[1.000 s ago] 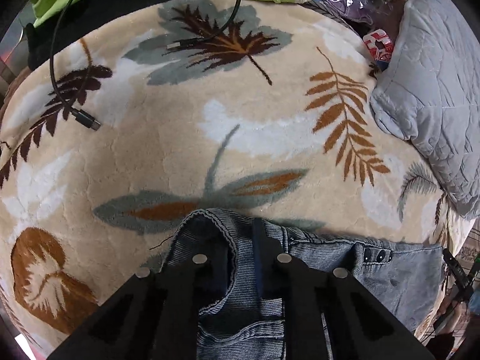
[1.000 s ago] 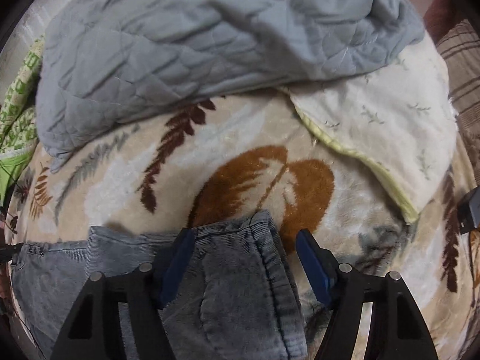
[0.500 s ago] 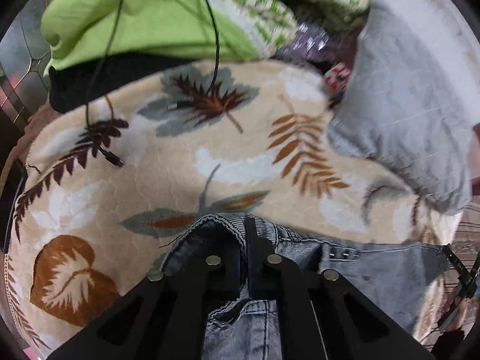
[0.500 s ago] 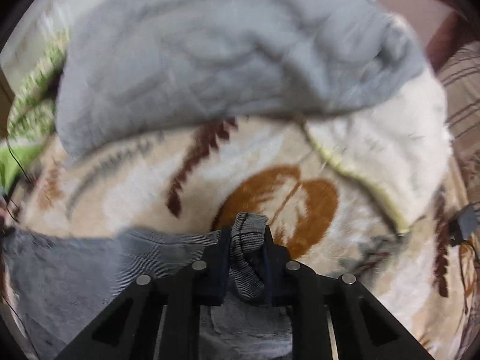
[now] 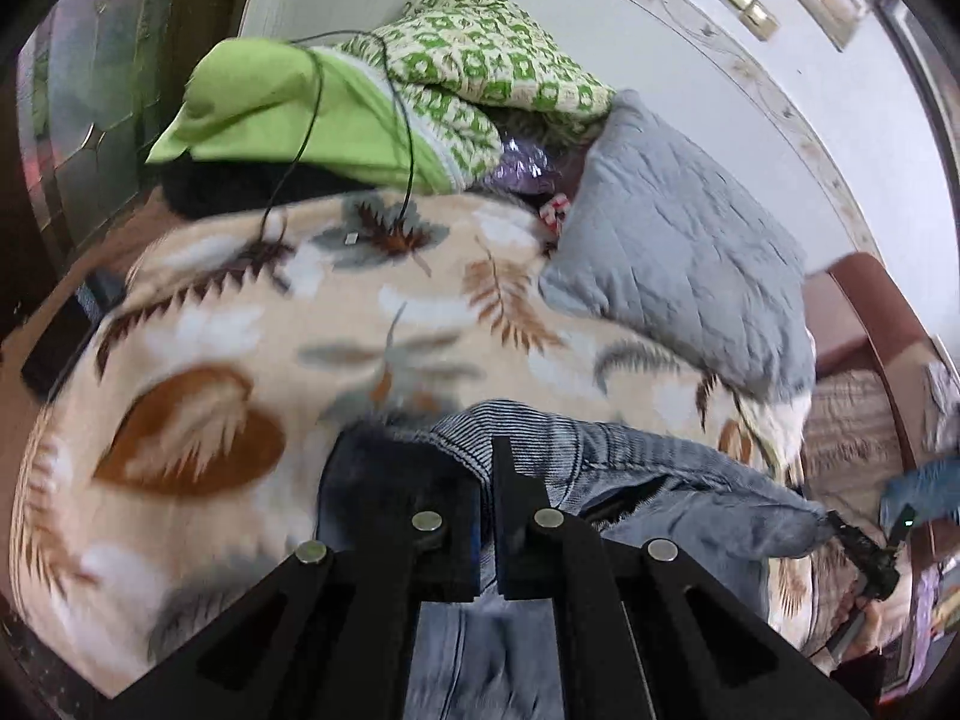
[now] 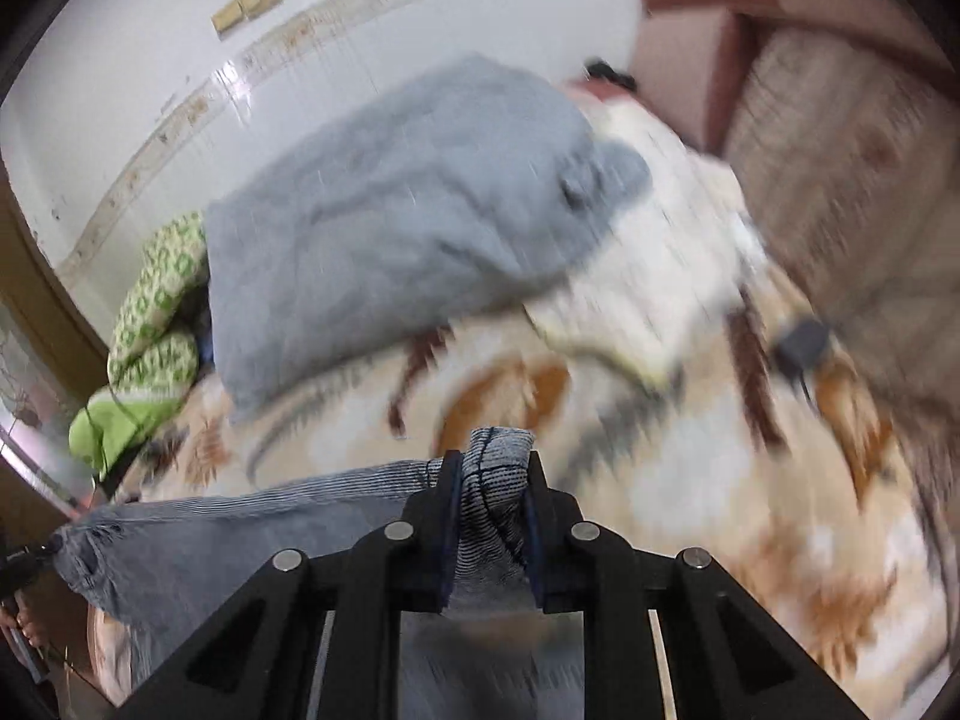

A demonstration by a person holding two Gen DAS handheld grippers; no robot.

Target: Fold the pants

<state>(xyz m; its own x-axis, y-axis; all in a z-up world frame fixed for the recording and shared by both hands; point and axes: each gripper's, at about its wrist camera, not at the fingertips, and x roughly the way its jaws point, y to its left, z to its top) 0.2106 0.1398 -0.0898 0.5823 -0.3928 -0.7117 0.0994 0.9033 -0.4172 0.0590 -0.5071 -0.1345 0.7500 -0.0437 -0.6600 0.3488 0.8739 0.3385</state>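
Pants (image 5: 636,456) pinched in both grippers' fingers (image 6: 444,516).

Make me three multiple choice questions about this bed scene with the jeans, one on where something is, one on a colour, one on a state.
1. Where is the grey quilted pillow?
A. on the leaf-patterned blanket, near the wall
B. on the floor
C. under the jeans

2. What colour are the jeans?
A. black
B. faded blue-grey
C. red

3. What is the right tool doing?
A. hanging open
B. shut on nothing
C. shut on the jeans

Answers: 1 A, the pillow lies on the blanket's far side; 2 B, the denim is washed blue-grey; 3 C, bunched denim sits between its fingers, as with the left tool.
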